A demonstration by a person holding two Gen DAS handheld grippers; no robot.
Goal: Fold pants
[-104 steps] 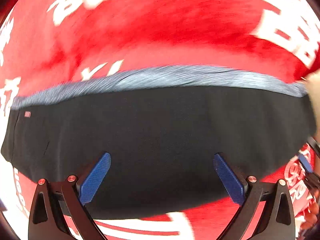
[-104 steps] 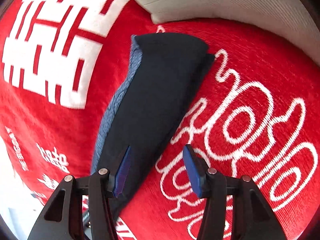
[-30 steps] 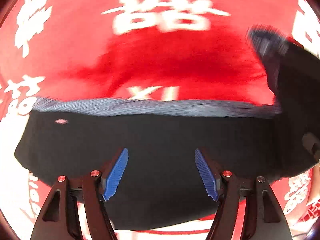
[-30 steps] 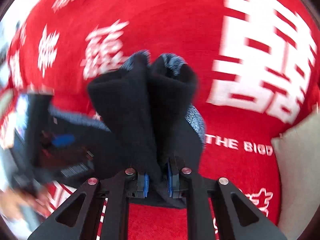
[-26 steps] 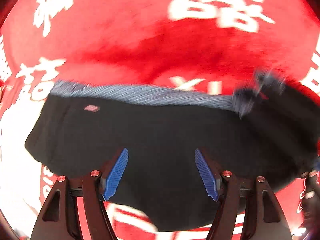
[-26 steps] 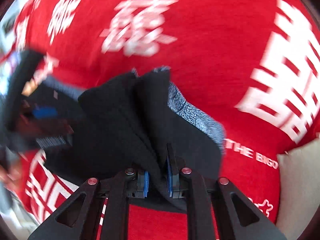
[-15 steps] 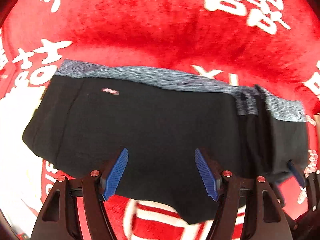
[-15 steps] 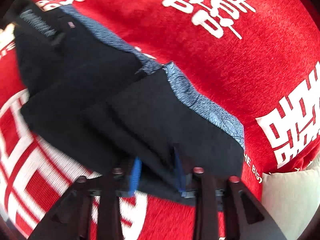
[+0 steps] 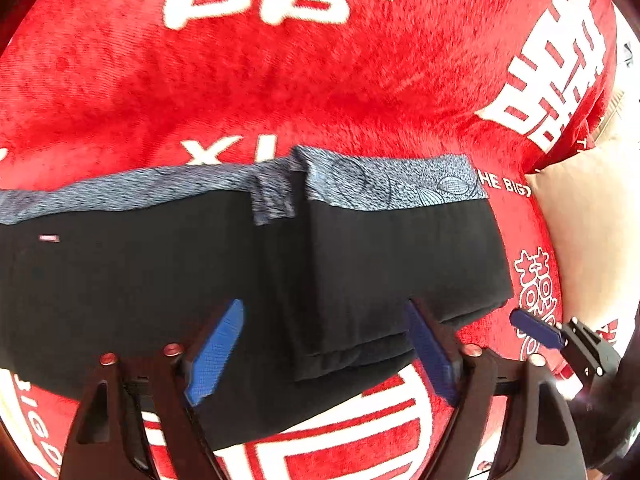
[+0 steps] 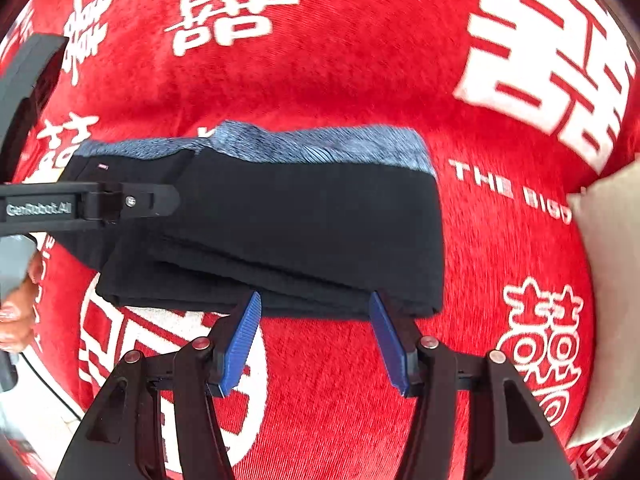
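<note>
The black pants (image 9: 132, 280) with a grey-blue waistband (image 9: 392, 184) lie flat on the red blanket. Their right end is folded over the middle as a thick layered flap (image 9: 400, 264). In the right wrist view the folded stack (image 10: 304, 224) lies just beyond my fingertips. My left gripper (image 9: 324, 348) is open and empty above the pants' near edge. My right gripper (image 10: 316, 336) is open and empty at the near edge of the fold; one blue fingertip of it shows in the left wrist view (image 9: 532, 326).
A red blanket (image 10: 360, 60) with white characters covers the surface. A beige cushion (image 10: 612, 280) lies at the right edge; it also shows in the left wrist view (image 9: 592, 232). The body of the left gripper (image 10: 80, 204) and a hand (image 10: 16, 312) show at the left.
My right gripper carried the pants' end over the middle, laid it down and opened. It now sits back from the fold. My left gripper stayed open and shifted to the right.
</note>
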